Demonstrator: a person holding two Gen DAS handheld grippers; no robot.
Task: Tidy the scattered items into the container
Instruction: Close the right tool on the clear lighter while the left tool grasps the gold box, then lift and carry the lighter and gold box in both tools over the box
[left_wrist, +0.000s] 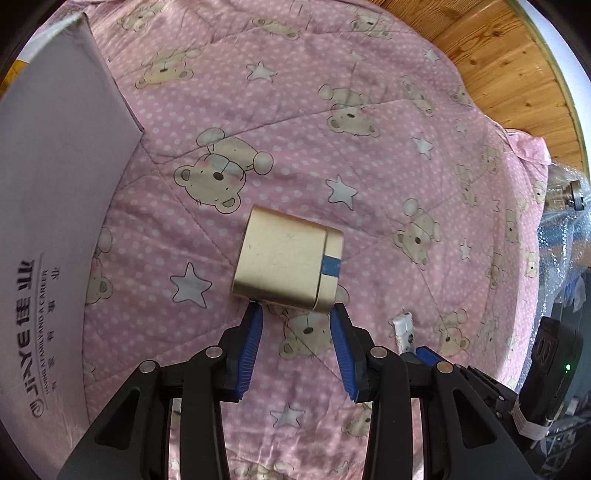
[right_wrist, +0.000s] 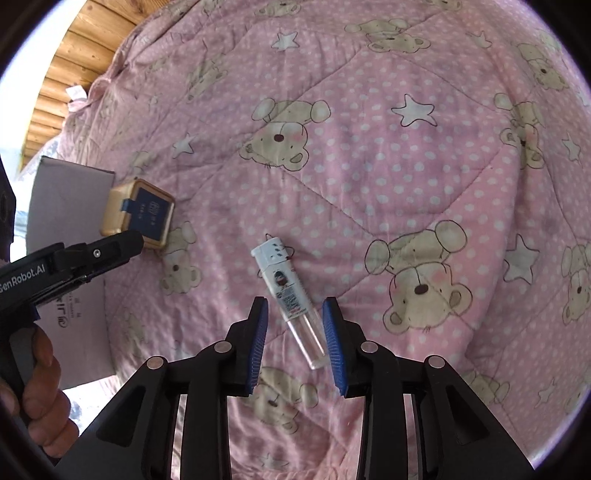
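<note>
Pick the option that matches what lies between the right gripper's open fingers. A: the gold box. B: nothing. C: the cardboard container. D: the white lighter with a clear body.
D: the right gripper is open, and the white lighter lies on the quilt with its clear end between the blue pads.

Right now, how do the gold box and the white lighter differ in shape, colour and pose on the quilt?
The gold box is broad and blocky; the white lighter is slim and long. The box is opaque gold with a blue tab; the lighter is white with a clear lower body. The box lies just ahead of the open left tongs; the lighter's clear end already lies between the open right tongs. Both rest on the pink quilt, ungrasped.
</note>
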